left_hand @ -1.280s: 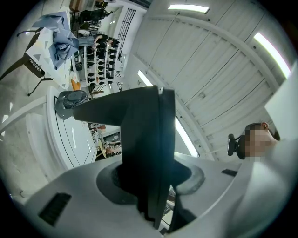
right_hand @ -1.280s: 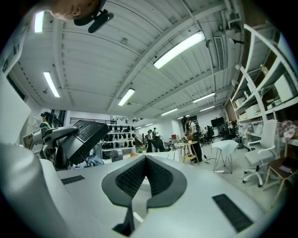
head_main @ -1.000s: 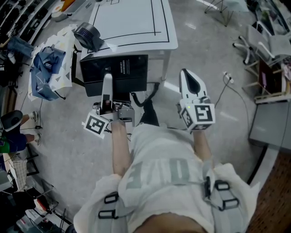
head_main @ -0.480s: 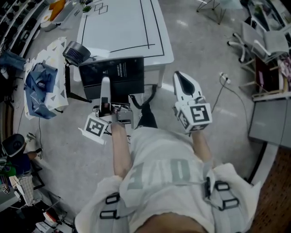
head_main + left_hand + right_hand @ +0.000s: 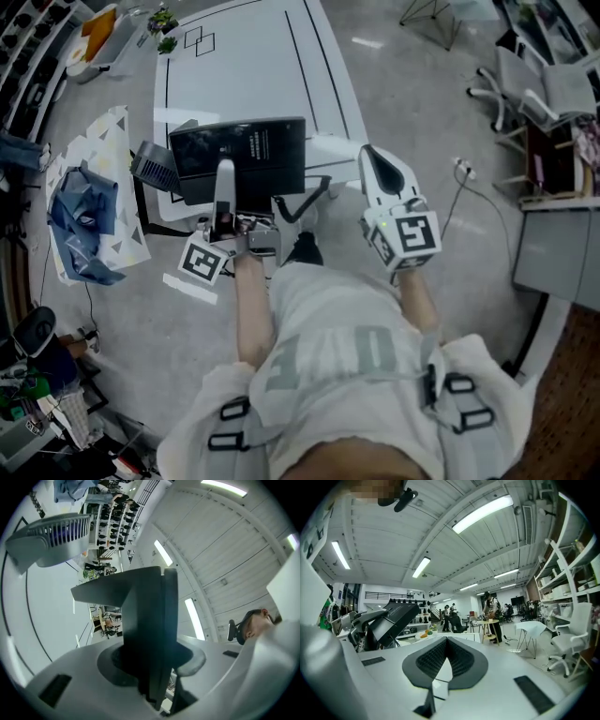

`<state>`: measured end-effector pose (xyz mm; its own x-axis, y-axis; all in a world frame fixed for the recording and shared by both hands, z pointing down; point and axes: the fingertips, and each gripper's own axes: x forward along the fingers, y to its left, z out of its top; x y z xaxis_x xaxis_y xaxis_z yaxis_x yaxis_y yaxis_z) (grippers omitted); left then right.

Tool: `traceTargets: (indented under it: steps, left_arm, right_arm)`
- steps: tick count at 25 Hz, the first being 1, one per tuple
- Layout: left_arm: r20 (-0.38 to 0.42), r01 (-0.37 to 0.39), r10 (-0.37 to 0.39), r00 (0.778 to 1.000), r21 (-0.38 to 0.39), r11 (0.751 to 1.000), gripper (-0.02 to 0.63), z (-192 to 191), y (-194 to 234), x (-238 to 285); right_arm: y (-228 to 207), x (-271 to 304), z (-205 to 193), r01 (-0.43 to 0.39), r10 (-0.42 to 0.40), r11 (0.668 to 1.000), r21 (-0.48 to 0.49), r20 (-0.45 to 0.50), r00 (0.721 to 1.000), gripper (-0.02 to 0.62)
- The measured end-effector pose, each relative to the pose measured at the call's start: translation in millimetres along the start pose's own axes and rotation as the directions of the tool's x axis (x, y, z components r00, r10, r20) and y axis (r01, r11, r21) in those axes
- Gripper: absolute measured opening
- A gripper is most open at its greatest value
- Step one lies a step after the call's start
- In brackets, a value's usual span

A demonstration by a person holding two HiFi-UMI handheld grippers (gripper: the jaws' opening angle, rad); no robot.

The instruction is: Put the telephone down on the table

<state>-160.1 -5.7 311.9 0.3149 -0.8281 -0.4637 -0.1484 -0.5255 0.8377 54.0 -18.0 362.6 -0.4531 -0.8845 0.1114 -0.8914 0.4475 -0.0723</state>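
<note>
The telephone [image 5: 239, 157] is a flat black slab with white print, held up in the air in front of the white table [image 5: 244, 66]. My left gripper [image 5: 223, 178] is shut on its near edge. In the left gripper view the telephone [image 5: 147, 620] stands edge-on between the jaws of the left gripper [image 5: 152, 667] and fills the middle. To the right, my right gripper [image 5: 375, 159] is shut with nothing in it; its ribbed pads [image 5: 461, 660] meet. The right gripper view shows the telephone [image 5: 396, 616] at the left, tilted.
A grey fan [image 5: 155, 169] sits by the table's near left corner, partly behind the telephone. Blue cloth [image 5: 84, 202] lies on a patterned sheet on the floor at left. Chairs [image 5: 548, 84] and a grey cabinet [image 5: 558, 253] stand at right, a cable [image 5: 464, 169] on the floor.
The table and the fan have slid down and nearer in the head view. Both grippers keep their pose, the left one still holding the telephone.
</note>
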Motion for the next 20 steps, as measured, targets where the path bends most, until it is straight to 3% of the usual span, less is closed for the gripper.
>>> traceTargets:
  steps: [11,16,20]
  left_arm:
    - [-0.016,-0.011,0.011,1.000,-0.037,0.999,0.169,68.2,79.7,80.9]
    - [-0.066,-0.044,0.041,0.997,-0.048,0.998,0.169,73.7,108.4,113.5]
    - [-0.089,-0.047,0.042,0.995,-0.047,0.998,0.169,72.7,119.4,133.1]
  right_arm:
    - [7.1,123.1,-2.1,-0.006,0.005,1.000,-0.022,-0.067,0.998,0.006]
    - [-6.5,156.0,-1.7,0.042,-0.044,0.999,-0.023,-0.087,0.995,0.006]
    - [-18.9,174.5,5.3,0.035,-0.039,0.998,-0.044,-0.077,0.996,0.006]
